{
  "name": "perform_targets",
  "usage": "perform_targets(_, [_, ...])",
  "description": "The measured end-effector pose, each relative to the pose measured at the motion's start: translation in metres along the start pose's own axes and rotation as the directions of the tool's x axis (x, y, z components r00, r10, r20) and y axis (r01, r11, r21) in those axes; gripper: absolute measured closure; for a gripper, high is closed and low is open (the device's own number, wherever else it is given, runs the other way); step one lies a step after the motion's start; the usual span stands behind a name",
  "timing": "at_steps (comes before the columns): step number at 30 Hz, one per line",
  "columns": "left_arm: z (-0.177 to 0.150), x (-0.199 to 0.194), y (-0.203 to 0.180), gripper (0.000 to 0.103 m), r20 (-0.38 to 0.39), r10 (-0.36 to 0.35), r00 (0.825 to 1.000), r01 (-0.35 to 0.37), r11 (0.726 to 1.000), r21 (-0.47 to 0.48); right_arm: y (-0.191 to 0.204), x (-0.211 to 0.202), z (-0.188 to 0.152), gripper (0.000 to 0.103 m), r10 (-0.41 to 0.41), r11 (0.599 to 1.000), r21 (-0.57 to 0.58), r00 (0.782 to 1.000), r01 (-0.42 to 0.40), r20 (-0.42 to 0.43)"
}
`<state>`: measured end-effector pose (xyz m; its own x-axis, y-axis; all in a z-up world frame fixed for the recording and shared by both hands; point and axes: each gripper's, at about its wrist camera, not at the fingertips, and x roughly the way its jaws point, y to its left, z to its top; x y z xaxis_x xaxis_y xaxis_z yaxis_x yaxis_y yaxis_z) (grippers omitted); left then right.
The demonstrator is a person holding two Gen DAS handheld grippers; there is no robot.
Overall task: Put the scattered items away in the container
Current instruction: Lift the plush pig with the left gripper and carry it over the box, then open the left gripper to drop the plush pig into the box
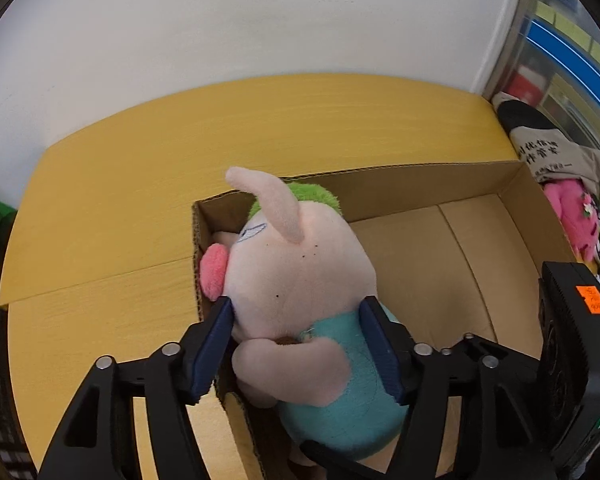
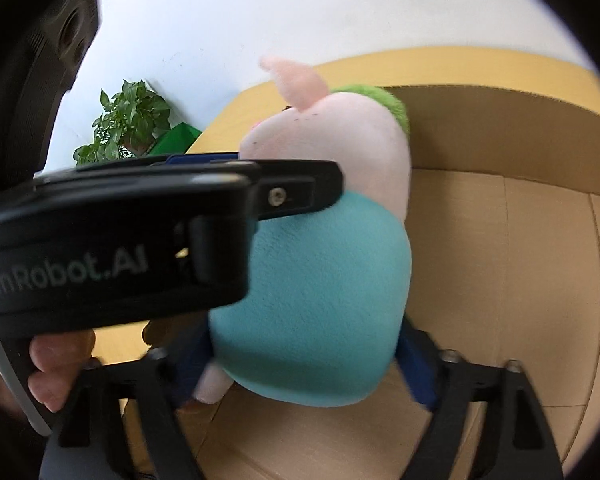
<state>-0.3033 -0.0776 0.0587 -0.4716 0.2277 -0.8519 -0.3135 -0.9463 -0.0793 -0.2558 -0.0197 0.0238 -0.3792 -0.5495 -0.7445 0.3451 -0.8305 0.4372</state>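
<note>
- Left wrist view: a yellow wooden table [image 1: 100,200] spreads ahead of the tool and off to its left, up to a white wall.
- A shallow open cardboard box [image 1: 420,184] lies on the table, straight ahead of and below both tools. Its near left corner sits just under the left tool's fingers.
- A plush pig [image 1: 300,280], pale pink with a teal body, green hair and one ear up, stands inside the box in that left corner, between the fingers of both tools.
- The left gripper [image 1: 298,308] is released: its blue pads rest alongside the pig's head and body, with no squeeze showing.
- The right gripper [image 2: 304,364], seen blurred in the right wrist view, is also released, its pads spread either side of the teal body.
- A hand [image 2: 56,368] holds the left tool's handle, left of the right tool.
- A potted plant [image 2: 128,124] stands far ahead on the left.
- A pink soft toy [image 1: 576,216] lies beyond the box, right of the left tool.
</note>
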Motion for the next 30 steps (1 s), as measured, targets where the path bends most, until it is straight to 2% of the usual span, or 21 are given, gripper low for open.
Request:
perform_targets(4, [-0.006,-0.030,-0.010,0.028,0.073,0.022,0.997,-0.023,1.000,0.017,-0.005,-0.027,-0.003,0.015,0.006,1.000,-0.023,1.000,-0.005,0.025])
perform_targets(8, [-0.035,-0.081,-0.024,0.016,0.170,0.013,0.985,-0.023,0.998,0.059,-0.006,-0.097,-0.010,0.015,0.012,0.998,-0.063,0.993,-0.004,0.121])
perform_targets(9, [-0.044,-0.089,-0.027,0.014,0.178,0.005,0.984,-0.019,0.997,0.075,-0.005,-0.128,-0.018,0.015,0.022,0.996,-0.087,0.987,-0.008,0.159])
perform_targets(11, [-0.067,-0.096,-0.036,0.014,0.171,-0.009,0.985,-0.007,0.996,0.094,-0.003,-0.171,-0.033,0.015,0.049,0.993,-0.119,0.978,-0.025,0.201])
perform_targets(13, [-0.088,-0.094,-0.040,0.014,0.144,-0.030,0.989,0.016,0.995,0.094,-0.003,-0.225,-0.054,0.015,0.067,0.990,-0.134,0.961,-0.032,0.269])
perform_targets(14, [-0.102,-0.090,-0.042,0.014,0.124,-0.035,0.992,0.024,0.996,0.085,0.003,-0.233,-0.041,0.015,0.074,0.990,-0.138,0.956,-0.035,0.285])
perform_targets(16, [-0.124,-0.083,-0.045,0.014,0.097,-0.047,0.994,0.040,0.997,0.070,-0.006,-0.277,-0.068,0.015,0.066,0.990,-0.140,0.942,-0.020,0.328])
perform_targets(17, [-0.137,-0.079,-0.047,0.014,0.084,-0.058,0.995,0.053,0.997,0.061,-0.008,-0.284,-0.070,0.015,0.059,0.991,-0.134,0.941,-0.015,0.334])
perform_targets(19, [-0.160,-0.078,-0.054,0.014,0.073,-0.070,0.995,0.067,0.997,0.043,-0.027,-0.293,-0.085,0.014,0.047,0.995,-0.097,0.950,-0.018,0.310])
perform_targets(20, [-0.170,-0.079,-0.060,0.014,0.073,-0.081,0.994,0.078,0.996,0.043,-0.022,-0.280,-0.081,0.014,0.034,0.997,-0.082,0.954,-0.010,0.298])
perform_targets(22, [-0.185,-0.084,-0.076,0.014,0.084,-0.097,0.992,0.093,0.994,0.049,-0.053,-0.278,-0.089,0.014,-0.029,0.999,-0.030,0.964,0.038,0.265])
perform_targets(23, [-0.191,-0.089,-0.083,0.014,0.090,-0.108,0.990,0.103,0.993,0.050,-0.054,-0.263,-0.078,0.014,-0.054,0.998,-0.014,0.967,0.060,0.250])
perform_targets(26, [-0.201,-0.102,-0.110,0.014,0.102,-0.159,0.982,0.150,0.985,0.086,-0.095,-0.231,-0.082,0.014,-0.147,0.989,-0.004,0.976,0.149,0.159])
perform_targets(28, [-0.198,-0.094,-0.134,0.014,0.063,-0.159,0.985,0.150,0.981,0.125,-0.118,-0.213,-0.084,0.014,-0.219,0.974,-0.038,0.970,0.224,0.105])
perform_targets(29, [-0.198,-0.087,-0.140,0.014,0.038,-0.136,0.990,0.130,0.983,0.130,-0.124,-0.203,-0.078,0.014,-0.260,0.963,-0.056,0.962,0.265,0.082])
perform_targets(30, [-0.197,-0.083,-0.143,0.014,0.045,-0.100,0.994,0.093,0.986,0.136,-0.141,-0.199,-0.089,0.016,-0.294,0.952,-0.071,0.954,0.298,0.064])
